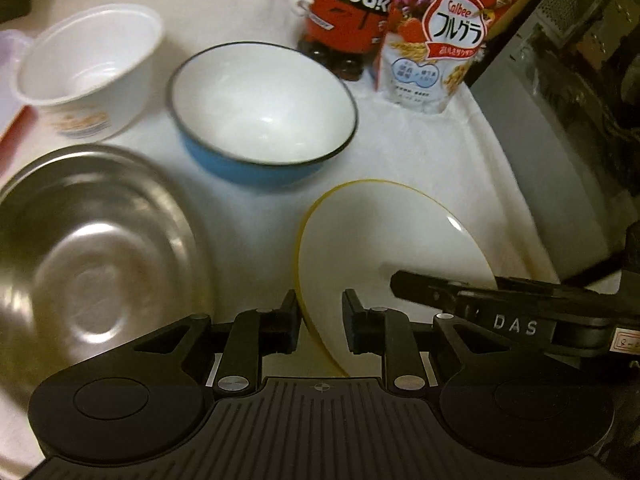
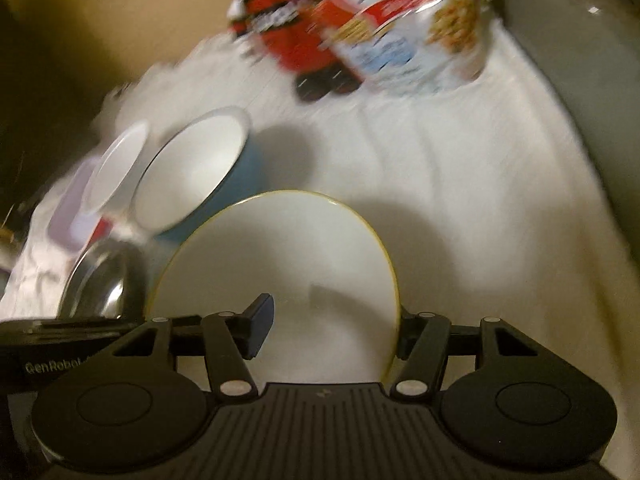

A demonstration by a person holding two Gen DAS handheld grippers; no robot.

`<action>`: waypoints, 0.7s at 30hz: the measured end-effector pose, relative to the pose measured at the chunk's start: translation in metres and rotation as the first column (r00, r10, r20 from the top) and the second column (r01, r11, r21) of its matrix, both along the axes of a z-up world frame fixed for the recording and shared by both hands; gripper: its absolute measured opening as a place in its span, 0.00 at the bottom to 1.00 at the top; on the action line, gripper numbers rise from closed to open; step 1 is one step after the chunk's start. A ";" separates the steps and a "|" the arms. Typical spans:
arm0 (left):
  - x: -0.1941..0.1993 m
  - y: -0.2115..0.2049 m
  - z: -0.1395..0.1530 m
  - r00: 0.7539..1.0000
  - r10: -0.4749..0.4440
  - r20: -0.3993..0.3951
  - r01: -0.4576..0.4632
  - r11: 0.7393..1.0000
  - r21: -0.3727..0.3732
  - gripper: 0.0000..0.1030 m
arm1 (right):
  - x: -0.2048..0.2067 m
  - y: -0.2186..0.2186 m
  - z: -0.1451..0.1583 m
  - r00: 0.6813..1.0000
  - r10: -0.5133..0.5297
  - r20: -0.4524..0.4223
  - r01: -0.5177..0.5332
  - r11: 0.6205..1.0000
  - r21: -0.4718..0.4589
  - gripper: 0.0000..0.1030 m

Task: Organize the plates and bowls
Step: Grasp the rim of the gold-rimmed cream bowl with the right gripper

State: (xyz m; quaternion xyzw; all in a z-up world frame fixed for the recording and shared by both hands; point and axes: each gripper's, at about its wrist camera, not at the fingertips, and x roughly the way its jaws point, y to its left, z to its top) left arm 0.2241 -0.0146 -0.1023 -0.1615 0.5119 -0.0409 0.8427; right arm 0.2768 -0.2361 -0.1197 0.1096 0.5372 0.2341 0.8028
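A white plate with a yellow rim (image 1: 384, 232) is tilted up off the white cloth. My left gripper (image 1: 320, 326) straddles its left rim, jaws open with a gap to the pads. My right gripper (image 2: 332, 332) straddles the plate (image 2: 280, 256) on its right rim, one finger above and one below, jaws apart; it shows in the left wrist view (image 1: 480, 300). A blue bowl with a white inside (image 1: 260, 108) stands behind the plate. A steel bowl (image 1: 88, 256) is at the left. A white printed bowl (image 1: 88, 64) is at the far left.
A cereal bag (image 1: 440, 36) and a red bottle pack (image 1: 348, 12) stand at the back of the white cloth (image 1: 420, 148). A grey appliance (image 1: 560, 100) borders the right side. A red-edged item (image 1: 16, 132) and a lilac lid (image 2: 68, 208) lie at the far left.
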 end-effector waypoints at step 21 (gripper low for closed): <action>-0.003 0.017 -0.005 0.999 -0.010 -0.032 0.009 0.999 -0.049 0.23 | -0.022 0.020 0.004 1.000 0.008 0.013 -0.008 0.999 -0.044 0.64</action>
